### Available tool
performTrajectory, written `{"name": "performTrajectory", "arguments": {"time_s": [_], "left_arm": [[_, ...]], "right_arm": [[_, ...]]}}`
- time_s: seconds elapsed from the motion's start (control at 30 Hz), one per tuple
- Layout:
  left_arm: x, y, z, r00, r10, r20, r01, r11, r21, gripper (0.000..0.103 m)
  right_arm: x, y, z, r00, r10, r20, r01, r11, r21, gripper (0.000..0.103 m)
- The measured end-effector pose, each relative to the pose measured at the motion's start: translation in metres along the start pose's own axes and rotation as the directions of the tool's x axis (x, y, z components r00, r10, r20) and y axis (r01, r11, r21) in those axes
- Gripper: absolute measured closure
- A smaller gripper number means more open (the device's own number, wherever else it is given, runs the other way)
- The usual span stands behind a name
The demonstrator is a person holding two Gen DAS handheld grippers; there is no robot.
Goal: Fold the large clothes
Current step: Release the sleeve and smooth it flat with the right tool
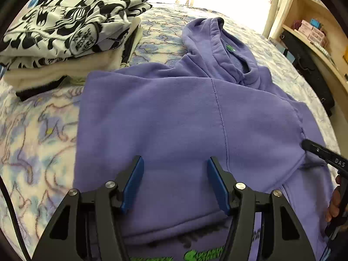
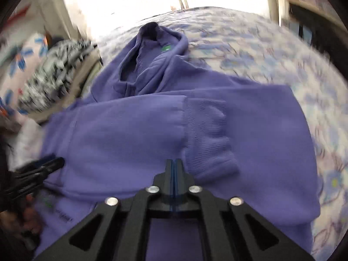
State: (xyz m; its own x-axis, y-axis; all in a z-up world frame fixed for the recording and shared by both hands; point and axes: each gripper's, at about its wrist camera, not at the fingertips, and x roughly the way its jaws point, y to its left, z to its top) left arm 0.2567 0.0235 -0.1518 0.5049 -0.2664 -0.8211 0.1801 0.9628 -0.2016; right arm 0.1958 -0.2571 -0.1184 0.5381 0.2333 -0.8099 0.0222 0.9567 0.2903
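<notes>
The left tongs [image 1: 175, 169] stand wide and hold nothing, just above the purple hoodie [image 1: 174, 113]. The right tongs [image 2: 173, 163] are shut tight and hold nothing, beside the hoodie's ribbed cuff [image 2: 208, 134]. The hoodie lies on the bed [image 1: 39, 130], sleeves folded in. It looks soft, thick and floppy, so pinch the bottom hem at both corners.

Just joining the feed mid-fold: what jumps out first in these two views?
A large purple fleece hoodie lies spread across the floral blue-and-cream bedspread, sleeves folded over its body, hood toward the bright window. At the far left sits a stack of folded clothes topped by a black-and-white graphic print garment. The left gripper hovers open over the hoodie; the right gripper is shut.
</notes>
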Motion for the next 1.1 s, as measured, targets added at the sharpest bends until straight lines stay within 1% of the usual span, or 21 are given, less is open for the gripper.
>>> {"name": "performTrajectory", "arguments": {"time_s": [0.03,0.07,0.1,0.13,0.2,0.23,0.4,0.53,0.6,0.73,0.93,1.1], "left_arm": [[-0.004,0.001,-0.001,1.0,0.015,0.0,-0.015,1.0,0.001,0.043],[-0.009,0.003,-0.004,0.999,0.04,-0.001,-0.04,0.999,0.004,0.043],[-0.011,0.004,-0.005,0.999,0.051,0.0,-0.051,0.999,0.007,0.043],[-0.017,0.004,-0.007,0.998,0.062,0.003,-0.062,0.998,0.008,0.043],[-0.029,0.006,-0.014,0.997,0.076,0.005,-0.076,0.997,0.005,0.041],[-0.038,0.006,-0.018,0.997,0.078,0.01,-0.078,0.997,-0.001,0.041],[-0.082,0.011,-0.039,0.996,0.079,0.046,-0.078,0.997,-0.017,0.04],[-0.126,0.012,-0.058,0.993,0.078,0.09,-0.075,0.997,-0.037,0.04],[-0.144,0.011,-0.067,0.99,0.088,0.107,-0.084,0.996,-0.039,0.04],[-0.175,0.009,-0.084,0.986,0.113,0.124,-0.11,0.994,-0.03,0.036],[-0.209,0.002,-0.106,0.979,0.142,0.148,-0.141,0.99,-0.018,0.035],[-0.229,-0.001,-0.121,0.974,0.142,0.174,-0.142,0.99,-0.01,0.034]], "right_arm": [[-0.007,-0.001,-0.003,0.999,-0.045,0.006,0.045,0.999,-0.003,0.103],[-0.011,0.003,-0.005,0.988,-0.153,0.009,0.154,0.988,-0.021,0.096],[-0.015,0.005,-0.009,0.972,-0.236,0.014,0.237,0.971,-0.043,0.093],[-0.022,0.005,-0.013,0.973,-0.23,0.018,0.231,0.972,-0.047,0.093],[-0.037,0.001,-0.022,0.985,-0.169,0.024,0.17,0.985,-0.01,0.093],[-0.043,0.001,-0.026,0.987,-0.157,0.025,0.157,0.988,0.0,0.093],[-0.071,0.014,-0.044,0.989,-0.136,0.053,0.136,0.991,0.005,0.093],[-0.095,0.03,-0.058,0.992,-0.091,0.085,0.089,0.996,0.026,0.093],[-0.107,0.036,-0.067,0.992,-0.083,0.1,0.081,0.996,0.026,0.093],[-0.128,0.046,-0.083,0.991,-0.063,0.12,0.062,0.998,0.018,0.093],[-0.163,0.058,-0.106,0.983,-0.088,0.164,0.095,0.995,-0.039,0.093],[-0.191,0.063,-0.126,0.974,-0.1,0.204,0.115,0.992,-0.061,0.093]]}}
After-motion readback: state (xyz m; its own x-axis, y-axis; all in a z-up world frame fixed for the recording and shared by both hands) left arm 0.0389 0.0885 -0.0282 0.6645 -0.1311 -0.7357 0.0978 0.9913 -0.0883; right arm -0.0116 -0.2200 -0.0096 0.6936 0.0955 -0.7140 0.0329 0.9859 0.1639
